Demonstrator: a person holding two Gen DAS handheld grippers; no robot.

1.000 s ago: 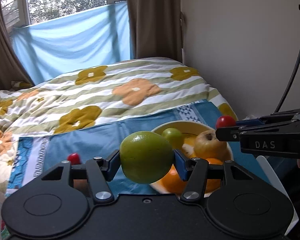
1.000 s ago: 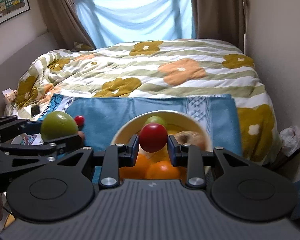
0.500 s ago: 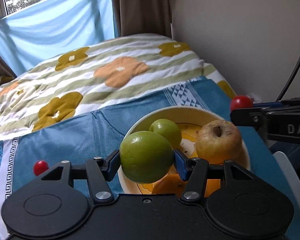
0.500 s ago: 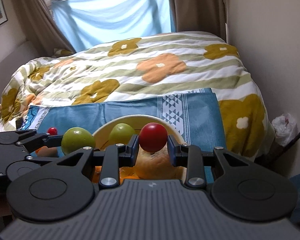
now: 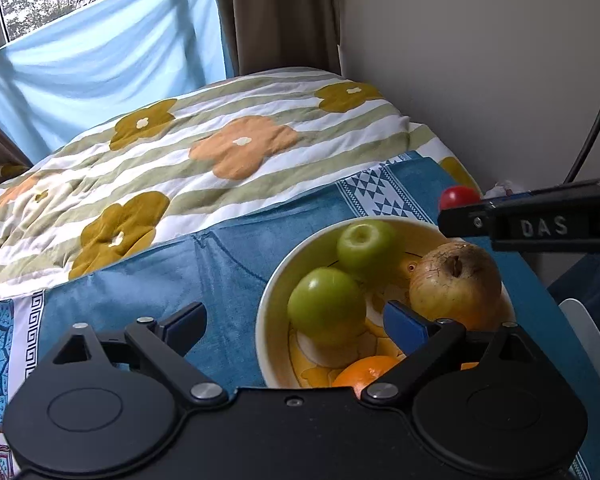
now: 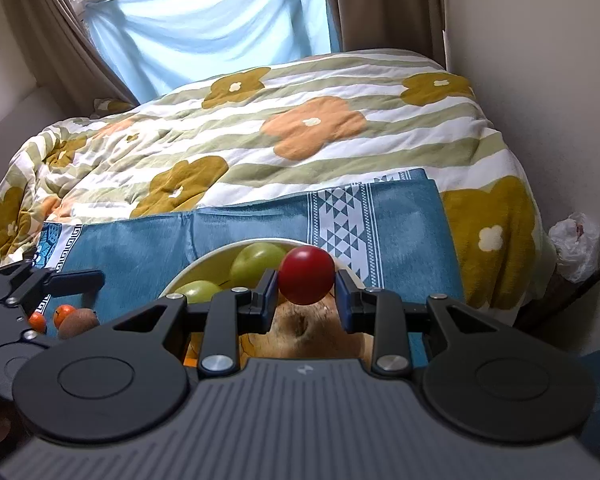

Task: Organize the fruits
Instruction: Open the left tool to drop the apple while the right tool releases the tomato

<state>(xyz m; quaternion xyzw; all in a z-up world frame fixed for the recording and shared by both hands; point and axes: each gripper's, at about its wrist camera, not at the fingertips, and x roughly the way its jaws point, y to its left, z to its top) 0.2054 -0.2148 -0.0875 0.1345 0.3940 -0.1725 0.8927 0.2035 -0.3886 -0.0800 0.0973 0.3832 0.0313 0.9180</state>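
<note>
A cream bowl (image 5: 272,292) on the blue cloth holds two green apples, a brownish-yellow apple (image 5: 455,284) and oranges (image 5: 359,372). My left gripper (image 5: 296,326) is open over the bowl's near rim; the nearer green apple (image 5: 323,306) lies in the bowl between its fingers, free of them. The second green apple (image 5: 365,240) lies behind it. My right gripper (image 6: 305,292) is shut on a red tomato (image 6: 307,275), held above the bowl's far right side (image 6: 204,260). That tomato also shows in the left wrist view (image 5: 457,198).
The blue cloth (image 6: 140,240) covers the bed's near edge over a flowered quilt (image 6: 300,128). Small orange fruits (image 6: 64,314) and a brown kiwi (image 6: 78,322) lie left of the bowl. A wall (image 5: 479,60) stands close on the right; a white bag (image 6: 575,244) sits by the wall.
My left gripper has opened and let the green apple go into the bowl. My right gripper has moved further over the bowl with the tomato still held.
</note>
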